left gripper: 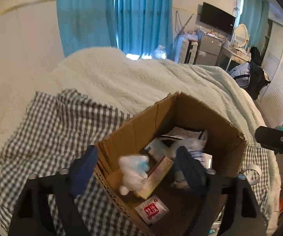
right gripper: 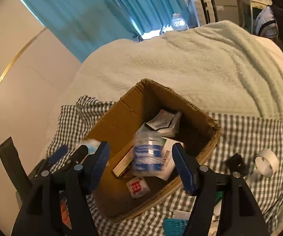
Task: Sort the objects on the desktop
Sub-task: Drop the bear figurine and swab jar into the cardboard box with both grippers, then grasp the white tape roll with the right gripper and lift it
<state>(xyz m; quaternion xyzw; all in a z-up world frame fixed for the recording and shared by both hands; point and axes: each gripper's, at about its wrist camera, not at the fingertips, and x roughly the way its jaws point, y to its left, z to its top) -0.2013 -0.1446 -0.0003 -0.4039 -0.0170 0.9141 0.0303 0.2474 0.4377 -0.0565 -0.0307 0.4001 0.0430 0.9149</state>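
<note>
Risk: the blurred white packet (left gripper: 134, 172) and the clear blue-printed bag (right gripper: 148, 157) appear to be dropping into the cardboard box (right gripper: 121, 114); either may catch the rim and land on the checked cloth (right gripper: 249, 133). The left gripper (left gripper: 137, 165) stands wide, holding nothing. The right gripper (right gripper: 141, 159) stands wide, empty. A tape roll (right gripper: 266, 163) lies at 3 o'clock outside the box.

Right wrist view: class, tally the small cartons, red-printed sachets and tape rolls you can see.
Small cartons: 2, the long yellowish carton and the white barcoded carton
Sachets: 1, the red-printed sachet
Tape: 1, the tape roll
Total: 4
</note>
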